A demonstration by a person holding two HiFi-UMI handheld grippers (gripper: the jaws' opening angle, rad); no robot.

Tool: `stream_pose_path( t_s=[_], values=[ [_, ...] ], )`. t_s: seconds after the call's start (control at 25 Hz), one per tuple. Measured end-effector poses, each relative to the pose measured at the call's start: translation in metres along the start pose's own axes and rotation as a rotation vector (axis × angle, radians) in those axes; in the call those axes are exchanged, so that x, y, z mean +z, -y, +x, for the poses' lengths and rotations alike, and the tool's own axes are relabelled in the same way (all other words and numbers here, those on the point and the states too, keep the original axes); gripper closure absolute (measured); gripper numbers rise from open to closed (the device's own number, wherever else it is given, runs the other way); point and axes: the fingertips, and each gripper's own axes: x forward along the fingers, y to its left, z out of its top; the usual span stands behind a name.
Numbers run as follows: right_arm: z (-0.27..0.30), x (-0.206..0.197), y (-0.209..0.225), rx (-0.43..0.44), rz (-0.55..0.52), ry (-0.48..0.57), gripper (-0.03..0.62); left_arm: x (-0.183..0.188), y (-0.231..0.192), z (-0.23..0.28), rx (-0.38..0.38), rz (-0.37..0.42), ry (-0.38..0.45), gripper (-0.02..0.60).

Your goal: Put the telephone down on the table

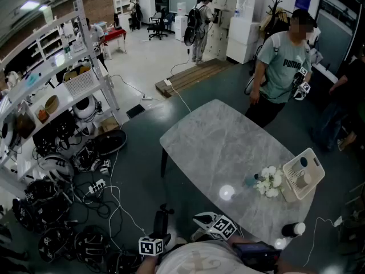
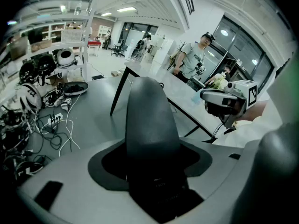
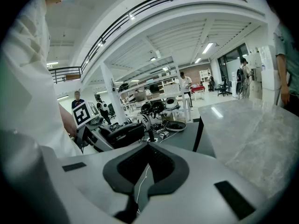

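Since the left gripper has its fingers clenched on the dark telephone, held upright off the near edge of the counter, I'd carry it over bare marble, tilt it flat, then release. The right gripper has its fingers pressed together, empty.

white flowers sit at the right of the head view, a cream slotted basket just beside them. a person in a green shirt stands upper right. white shelving fills the left, dark helmets and tangled cables below it.
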Motion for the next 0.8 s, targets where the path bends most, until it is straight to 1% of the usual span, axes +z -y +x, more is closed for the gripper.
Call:
stream_pose_path(
  t_s=[0.12, 0.2, 0.32, 0.48, 0.6, 0.8],
  values=[
    [0.003, -0.002, -0.033, 0.024, 0.004, -0.009, 0.579, -0.028, -0.006, -0.028, 0.019, -0.039, 0.002, 0.291],
    [0.003, -0.001, -0.045, 0.025, 0.006, -0.01, 0.579, -0.036, -0.009, -0.039, 0.024, -0.046, 0.006, 0.291],
    [0.01, 0.006, -0.046, 0.017, 0.009, 0.006, 0.579, -0.034, -0.015, -0.045, 0.028, -0.049, 0.018, 0.291],
    [0.03, 0.026, -0.042, 0.017, 0.013, 0.042, 0.579, -0.027, -0.035, -0.051, 0.042, -0.066, 0.04, 0.291],
    [0.044, 0.036, -0.043, 0.028, -0.002, 0.036, 0.579, -0.022, -0.048, -0.056, 0.056, -0.09, 0.057, 0.291],
    [0.039, 0.032, -0.038, 0.008, 0.007, 0.016, 0.579, -0.017, -0.05, -0.052, 0.05, -0.093, 0.065, 0.291]
  ],
)
